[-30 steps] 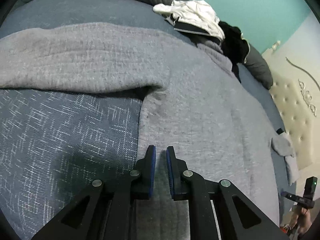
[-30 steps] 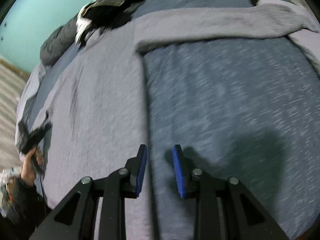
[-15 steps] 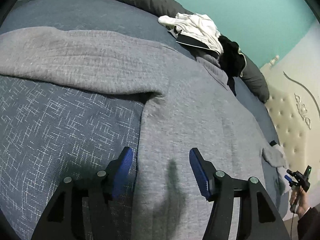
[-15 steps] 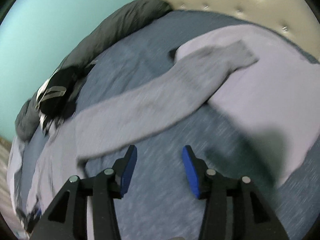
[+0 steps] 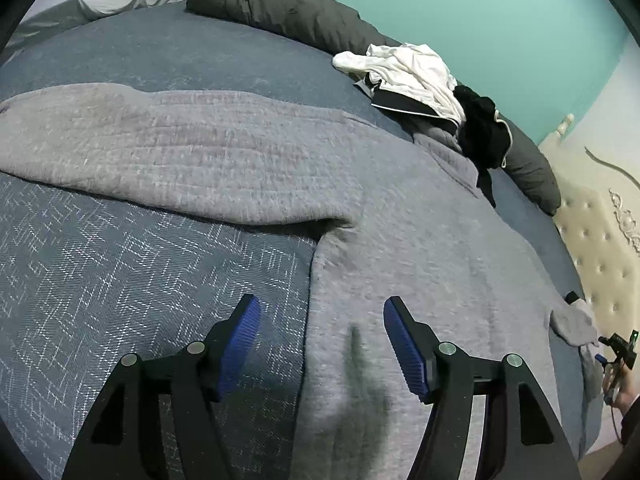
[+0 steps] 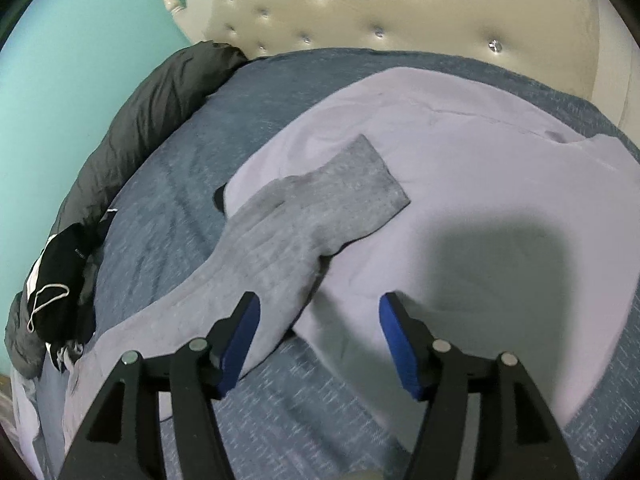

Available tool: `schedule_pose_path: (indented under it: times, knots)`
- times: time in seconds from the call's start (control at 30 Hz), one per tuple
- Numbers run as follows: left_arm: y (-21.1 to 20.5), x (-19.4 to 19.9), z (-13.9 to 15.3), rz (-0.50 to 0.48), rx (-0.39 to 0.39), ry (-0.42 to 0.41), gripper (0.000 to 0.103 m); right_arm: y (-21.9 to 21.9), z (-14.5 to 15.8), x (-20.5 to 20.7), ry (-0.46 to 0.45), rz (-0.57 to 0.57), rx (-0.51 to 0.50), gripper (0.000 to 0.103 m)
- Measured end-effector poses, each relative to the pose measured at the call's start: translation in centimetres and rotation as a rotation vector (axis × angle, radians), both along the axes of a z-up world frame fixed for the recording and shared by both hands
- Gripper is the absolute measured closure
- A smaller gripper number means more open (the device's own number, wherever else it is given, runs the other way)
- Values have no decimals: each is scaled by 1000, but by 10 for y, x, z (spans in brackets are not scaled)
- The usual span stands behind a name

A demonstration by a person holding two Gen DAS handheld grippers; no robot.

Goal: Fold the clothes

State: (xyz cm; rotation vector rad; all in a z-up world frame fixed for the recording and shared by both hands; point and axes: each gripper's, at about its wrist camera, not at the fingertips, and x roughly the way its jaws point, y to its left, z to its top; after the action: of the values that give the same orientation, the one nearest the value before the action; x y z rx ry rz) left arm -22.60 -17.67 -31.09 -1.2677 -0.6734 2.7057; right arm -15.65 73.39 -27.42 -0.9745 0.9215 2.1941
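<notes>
A grey knit sweater (image 5: 420,216) lies flat on the blue bedspread (image 5: 120,280), one sleeve (image 5: 160,152) stretched out to the left. My left gripper (image 5: 320,344) hovers open over the sweater's side edge, holding nothing. In the right wrist view the other sleeve (image 6: 304,220) runs up onto a pale lilac pillow (image 6: 480,168), cuff at the top. My right gripper (image 6: 318,340) is open just below that sleeve, empty. The right gripper (image 5: 618,350) also shows small at the far right of the left wrist view, in a hand.
A pile of white and black clothes (image 5: 424,80) lies at the bed's far side against a dark grey duvet roll (image 5: 280,4). A cream tufted headboard (image 6: 400,12) and teal wall (image 6: 80,40) bound the bed. Black clothes (image 6: 60,280) lie at the left.
Both grippers went from nearly shut to wide open. The left one pulled back slightly from the sweater's edge. The right one swung from the sweater's body over to the sleeve on the pillow.
</notes>
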Motion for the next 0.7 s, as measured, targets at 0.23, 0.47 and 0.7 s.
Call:
schedule_pose_path:
  times: [0.23, 0.47, 0.7]
  knots:
    - [8, -3, 0, -20, -16, 6, 35, 7, -6, -7, 30, -9, 28, 40]
    - [11, -4, 1, -21, -19, 8, 35, 12, -7, -16, 52, 2, 44, 40]
    - [12, -4, 1, -17, -29, 5, 35, 15, -4, -21, 81, 11, 73, 55]
